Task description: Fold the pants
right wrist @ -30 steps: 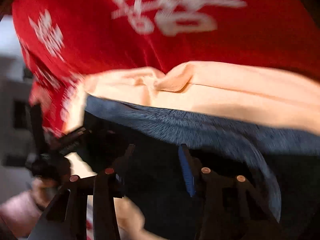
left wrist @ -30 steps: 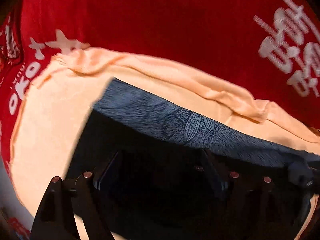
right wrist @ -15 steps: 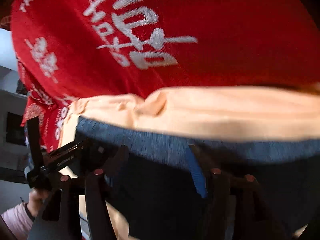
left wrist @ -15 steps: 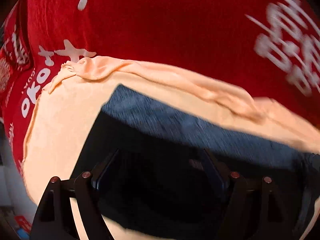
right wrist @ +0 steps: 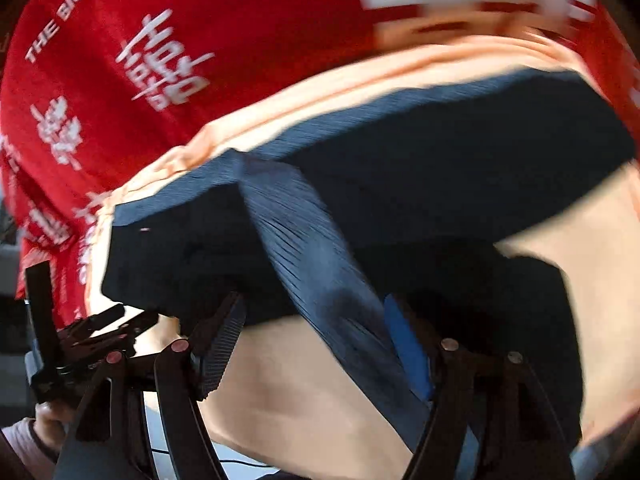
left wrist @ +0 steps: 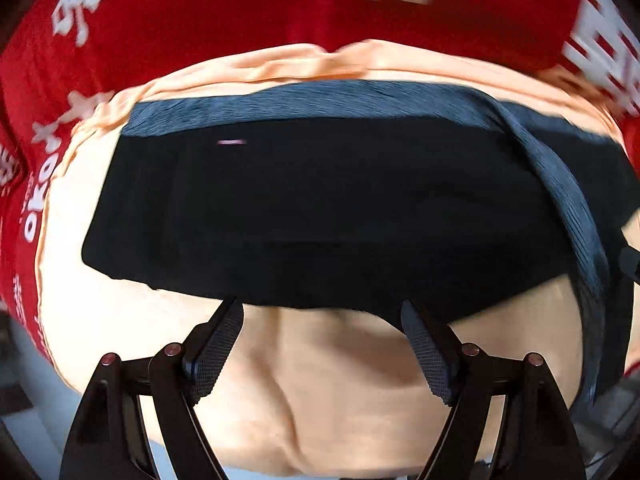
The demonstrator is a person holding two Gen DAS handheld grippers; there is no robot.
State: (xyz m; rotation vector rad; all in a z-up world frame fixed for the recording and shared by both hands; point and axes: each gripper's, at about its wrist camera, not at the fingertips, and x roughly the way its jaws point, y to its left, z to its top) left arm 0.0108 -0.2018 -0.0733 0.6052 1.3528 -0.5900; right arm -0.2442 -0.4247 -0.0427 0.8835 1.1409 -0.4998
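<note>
Dark navy pants (left wrist: 320,208) lying folded across peach cloth (left wrist: 340,392), over red printed cover (left wrist: 200,8), grey ribbed waistband (left wrist: 560,184) draped toward cloth's right edge. Left gripper (left wrist: 322,320) jaws spread, tips at pants' near edge, nothing clamped. Right gripper (right wrist: 316,316) jaws also apart, waistband (right wrist: 320,264) running between fingers; contact unclear, motion blur.

The red cloth (right wrist: 248,32) has white letters printed on it. In the right wrist view, near the top left, the words "THE BIGDA" can be read, and the rest is cut off at the edge. The other white marks on the red cloth (left wrist: 200,12) are big signs and blurred shapes that cannot be read.
</note>
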